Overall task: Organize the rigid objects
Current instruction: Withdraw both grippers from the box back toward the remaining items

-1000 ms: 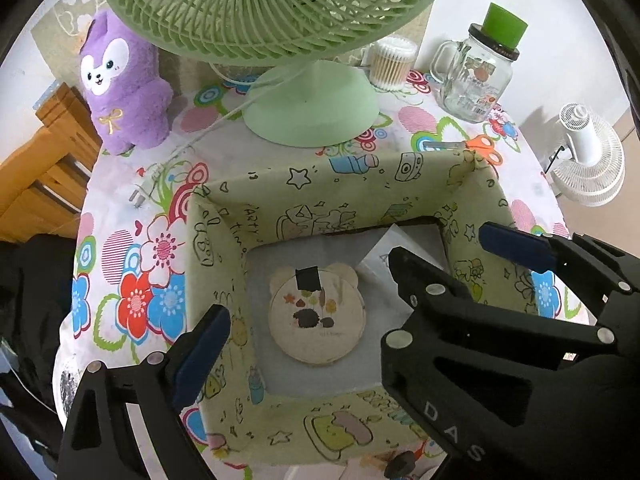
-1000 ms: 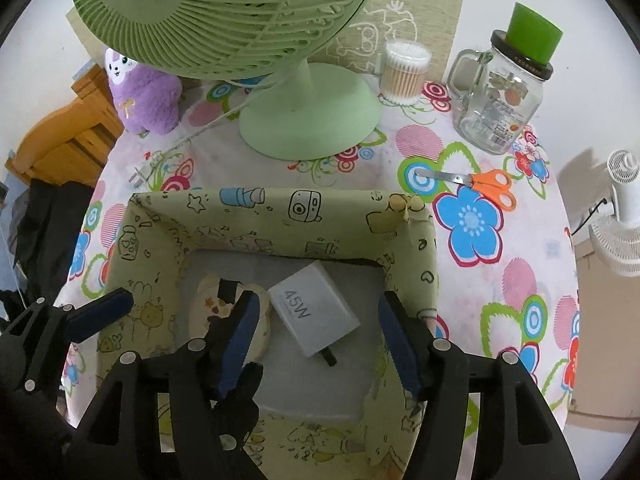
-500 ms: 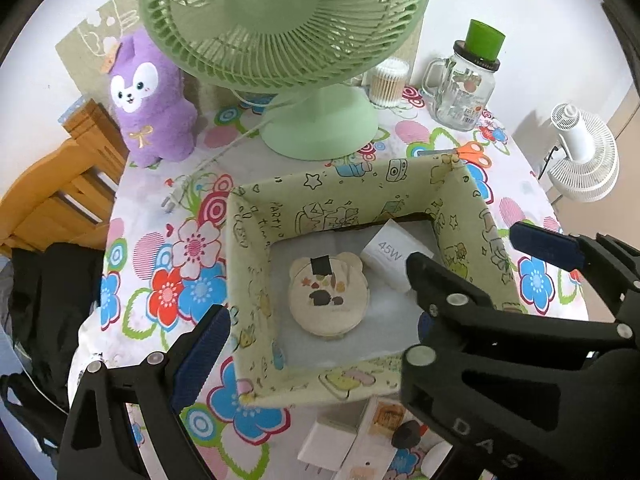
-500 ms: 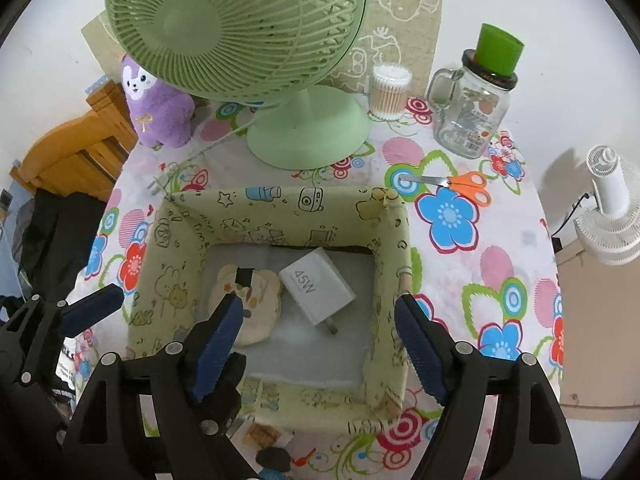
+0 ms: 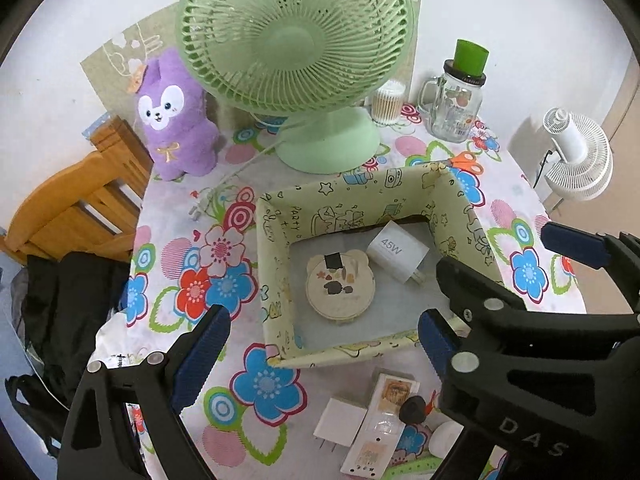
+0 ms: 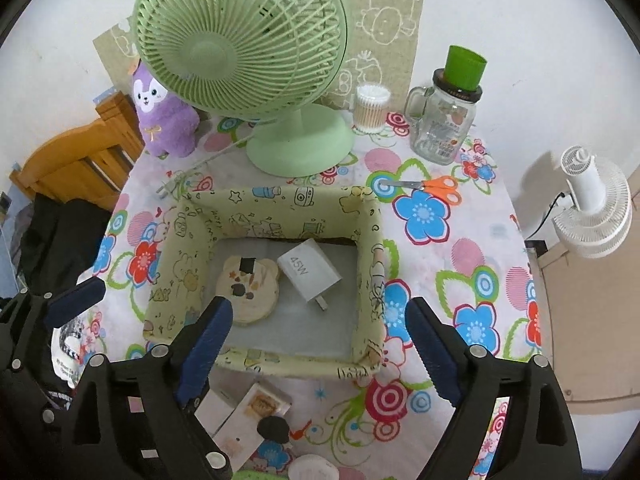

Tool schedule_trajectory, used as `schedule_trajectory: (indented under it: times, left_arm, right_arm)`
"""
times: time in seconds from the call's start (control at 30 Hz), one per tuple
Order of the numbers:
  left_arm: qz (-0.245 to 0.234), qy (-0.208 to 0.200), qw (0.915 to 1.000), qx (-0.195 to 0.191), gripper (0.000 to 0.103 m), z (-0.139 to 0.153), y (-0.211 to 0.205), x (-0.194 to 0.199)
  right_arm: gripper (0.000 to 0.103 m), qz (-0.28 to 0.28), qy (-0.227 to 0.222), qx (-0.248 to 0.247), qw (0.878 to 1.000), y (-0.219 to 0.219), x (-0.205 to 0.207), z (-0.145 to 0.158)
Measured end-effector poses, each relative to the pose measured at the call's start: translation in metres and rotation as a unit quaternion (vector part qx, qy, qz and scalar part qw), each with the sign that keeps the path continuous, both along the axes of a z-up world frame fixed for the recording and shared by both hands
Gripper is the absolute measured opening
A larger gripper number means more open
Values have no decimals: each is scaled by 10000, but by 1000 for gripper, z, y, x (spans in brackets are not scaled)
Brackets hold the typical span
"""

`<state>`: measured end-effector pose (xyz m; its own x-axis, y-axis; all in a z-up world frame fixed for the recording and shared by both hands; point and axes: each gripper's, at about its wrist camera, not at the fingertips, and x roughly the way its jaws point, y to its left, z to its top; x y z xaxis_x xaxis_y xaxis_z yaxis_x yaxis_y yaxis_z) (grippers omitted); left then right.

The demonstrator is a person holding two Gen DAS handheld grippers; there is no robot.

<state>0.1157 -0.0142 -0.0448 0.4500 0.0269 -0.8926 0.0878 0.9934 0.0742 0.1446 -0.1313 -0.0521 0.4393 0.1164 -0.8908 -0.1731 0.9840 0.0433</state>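
Note:
A pale green fabric bin sits mid-table. Inside lie a round bear-shaped wooden box and a white 45W charger. My left gripper is open and empty, above the bin's near wall. My right gripper is open and empty, above the bin's near edge; it also shows in the left wrist view. In front of the bin lie a white plug, a flat card pack and a small black object.
A green fan, a purple plush, a cotton swab tub, a glass jar with green lid and orange scissors stand behind the bin. A wooden chair is left; a white fan is right.
Both grippers have pulled up and back from inside the bin, staying open. The charger stays in the bin. The items in front of the bin have come into view.

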Motion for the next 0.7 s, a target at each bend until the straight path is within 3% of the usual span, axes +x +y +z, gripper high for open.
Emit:
schedule_trajectory:
  times: [0.7]
  left_arm:
    - [-82, -378, 9992, -27, 96, 40, 19, -46]
  right_arm:
    - [94, 6, -390, 181, 9991, -1, -57, 46]
